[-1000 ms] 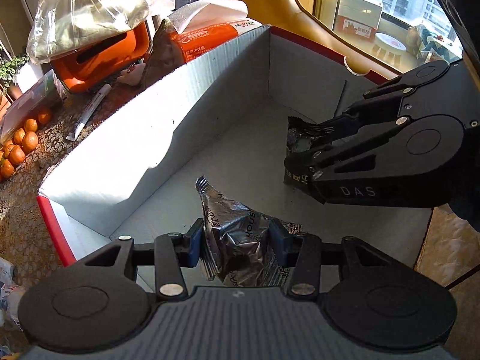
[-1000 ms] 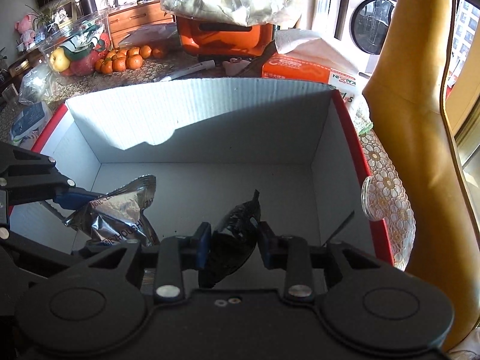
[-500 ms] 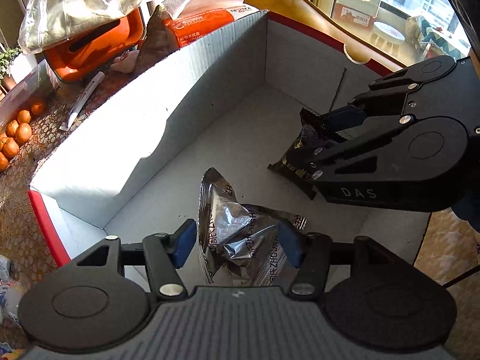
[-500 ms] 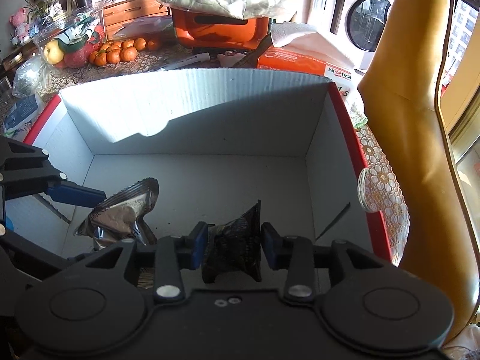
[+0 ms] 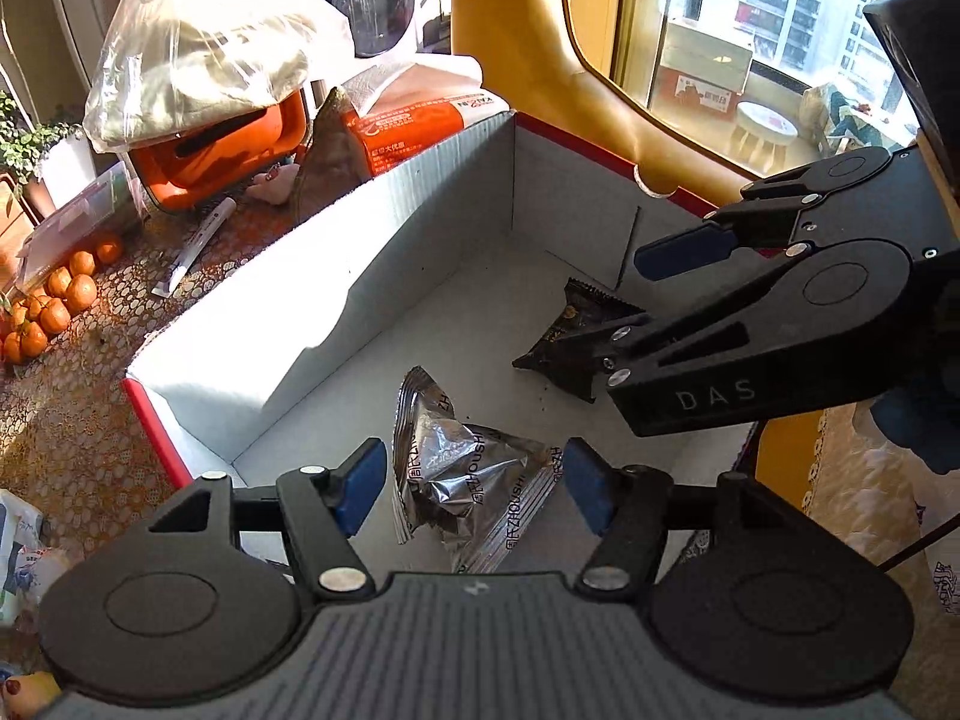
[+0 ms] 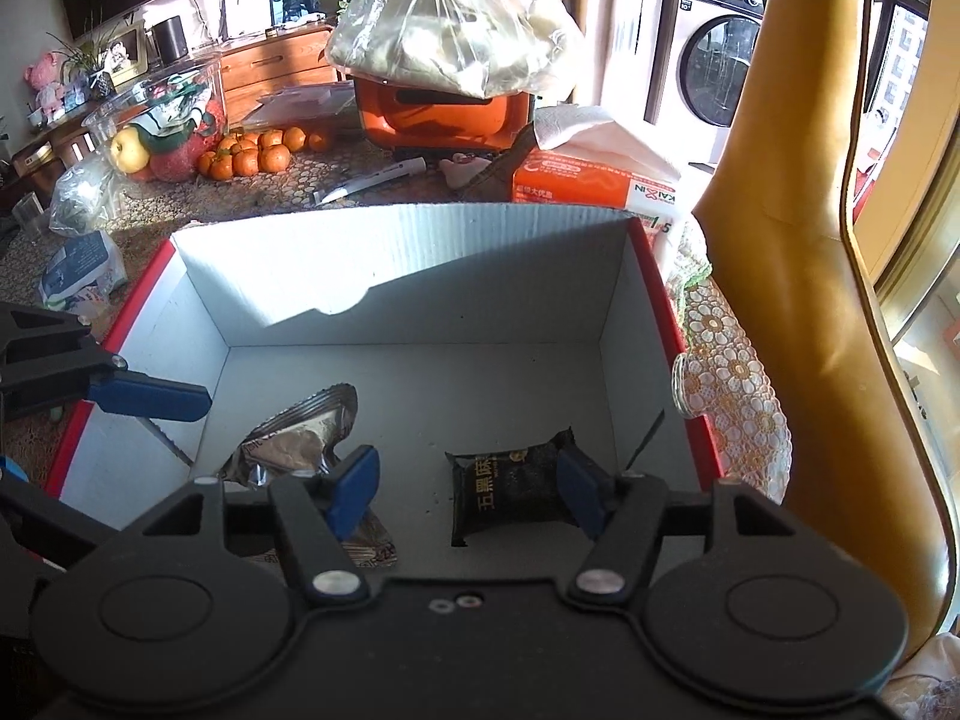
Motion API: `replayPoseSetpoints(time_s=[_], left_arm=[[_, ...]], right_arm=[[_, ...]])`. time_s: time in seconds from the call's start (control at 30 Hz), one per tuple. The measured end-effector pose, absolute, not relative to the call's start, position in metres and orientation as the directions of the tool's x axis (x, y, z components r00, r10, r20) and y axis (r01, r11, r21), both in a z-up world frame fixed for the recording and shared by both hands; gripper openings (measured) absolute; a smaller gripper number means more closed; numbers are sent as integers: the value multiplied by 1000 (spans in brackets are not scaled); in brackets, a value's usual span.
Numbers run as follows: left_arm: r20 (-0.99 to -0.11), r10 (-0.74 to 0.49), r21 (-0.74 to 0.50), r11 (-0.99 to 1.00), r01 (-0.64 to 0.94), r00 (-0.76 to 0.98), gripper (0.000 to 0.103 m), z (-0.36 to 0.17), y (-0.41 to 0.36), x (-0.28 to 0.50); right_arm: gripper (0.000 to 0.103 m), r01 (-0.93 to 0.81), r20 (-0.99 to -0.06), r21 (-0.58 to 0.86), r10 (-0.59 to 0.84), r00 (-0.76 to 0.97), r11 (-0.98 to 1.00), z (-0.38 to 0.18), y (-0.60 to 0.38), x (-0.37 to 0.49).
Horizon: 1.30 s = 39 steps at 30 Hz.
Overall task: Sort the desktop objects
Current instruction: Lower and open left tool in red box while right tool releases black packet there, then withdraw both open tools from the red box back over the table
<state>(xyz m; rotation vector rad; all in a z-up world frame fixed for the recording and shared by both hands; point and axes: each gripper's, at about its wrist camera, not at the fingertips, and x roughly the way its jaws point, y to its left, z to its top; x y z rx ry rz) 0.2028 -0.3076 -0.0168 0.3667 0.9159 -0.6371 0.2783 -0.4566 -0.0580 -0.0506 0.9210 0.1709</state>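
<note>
A crumpled silver foil snack packet (image 5: 444,468) lies on the floor of a white cardboard box with a red rim (image 5: 360,252). My left gripper (image 5: 472,483) hovers open above it, pads clear of the foil. A flat black snack packet (image 6: 510,492) rests on the box floor (image 6: 420,384) to the right. My right gripper (image 6: 468,489) is above it with its jaws opening, and the pads are not pressing it. In the left wrist view the right gripper (image 5: 654,306) partly hides the black packet (image 5: 576,330). In the right wrist view the silver packet (image 6: 300,444) sits left.
Behind the box stand an orange appliance (image 6: 438,114) under a plastic bag, an orange tissue box (image 6: 594,186), a white pen (image 6: 372,180) and several oranges (image 6: 252,156). A yellow chair back (image 6: 780,240) rises close on the right.
Both grippers opened, let go of their packets and rose. The silver and black packets dropped flat onto the box floor.
</note>
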Motion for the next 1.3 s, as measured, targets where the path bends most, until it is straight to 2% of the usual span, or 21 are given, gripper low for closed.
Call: replayPoseSetpoints(time_s=[0.4, 0.7, 1.3], left_arm=[[-735, -383, 42, 798, 602, 559, 64, 21, -272, 161], [-658, -398, 21, 839, 543, 640, 64, 45, -233, 134], [-575, -382, -11, 887, 461, 723, 64, 59, -156, 79]], right_arm=[[65, -163, -757, 33, 131, 641, 986, -30, -435, 245], [64, -140, -682, 37, 127, 720, 990, -11, -411, 210], [64, -160, -586, 41, 154, 795, 986, 10, -350, 158]])
